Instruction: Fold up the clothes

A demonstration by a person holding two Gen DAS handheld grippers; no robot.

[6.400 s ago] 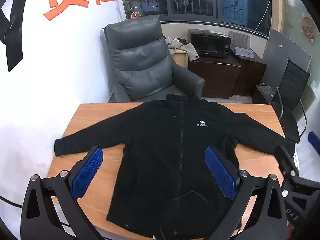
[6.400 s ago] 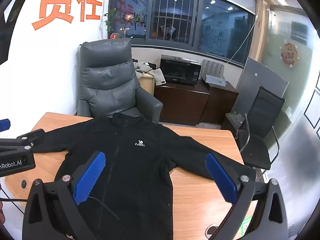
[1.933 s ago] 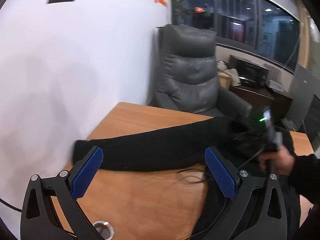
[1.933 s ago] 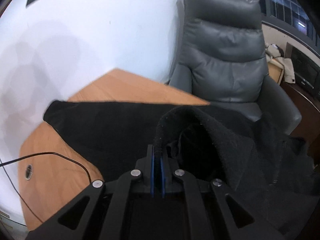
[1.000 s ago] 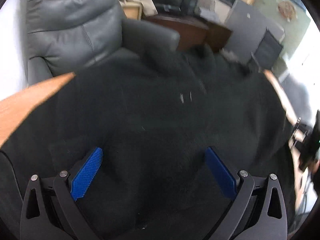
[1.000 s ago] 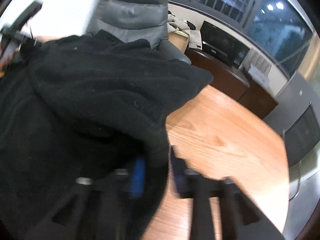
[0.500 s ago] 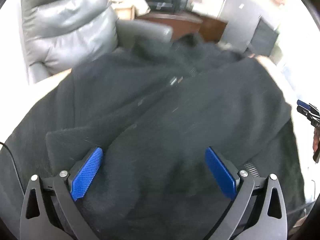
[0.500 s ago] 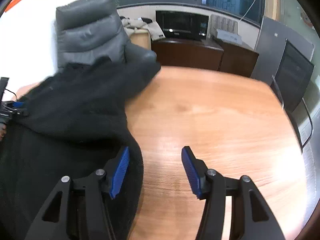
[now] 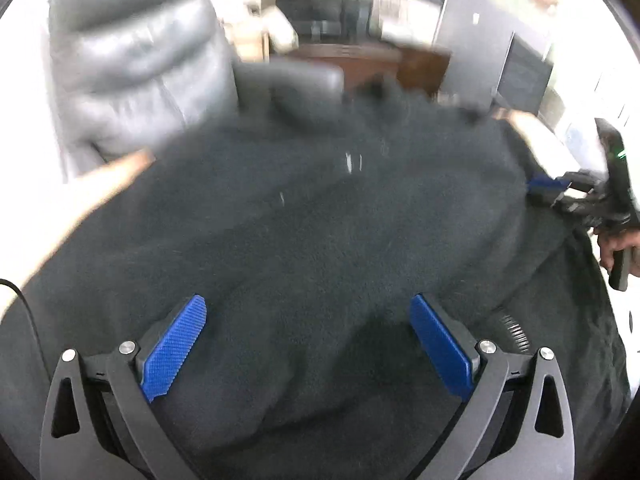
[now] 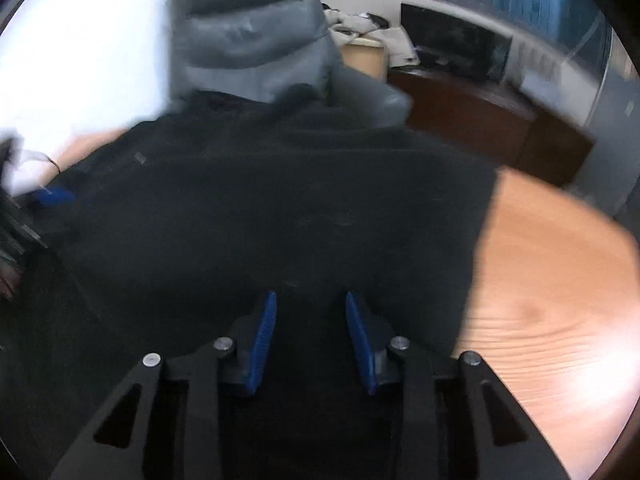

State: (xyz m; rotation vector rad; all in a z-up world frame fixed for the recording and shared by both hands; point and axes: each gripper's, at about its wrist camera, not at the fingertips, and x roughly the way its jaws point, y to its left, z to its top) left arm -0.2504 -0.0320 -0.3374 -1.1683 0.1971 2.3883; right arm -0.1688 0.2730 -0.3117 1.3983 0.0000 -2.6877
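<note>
A black fleece jacket lies on the wooden table with both sleeves folded in over its body; it fills the middle of the right wrist view too. My left gripper is wide open and empty just above the near part of the jacket. My right gripper is partly open over the jacket's near right part, with nothing between its blue pads. It also shows at the right edge of the left wrist view.
A grey leather armchair stands behind the table. Dark wooden cabinets with a microwave line the back wall. Bare table top shows to the right of the jacket. A thin black cable runs at the table's left edge.
My right gripper has let go of the sleeve, swung left back over the jacket and narrowed its jaws. My left gripper stays open over the jacket, shifting slightly.
</note>
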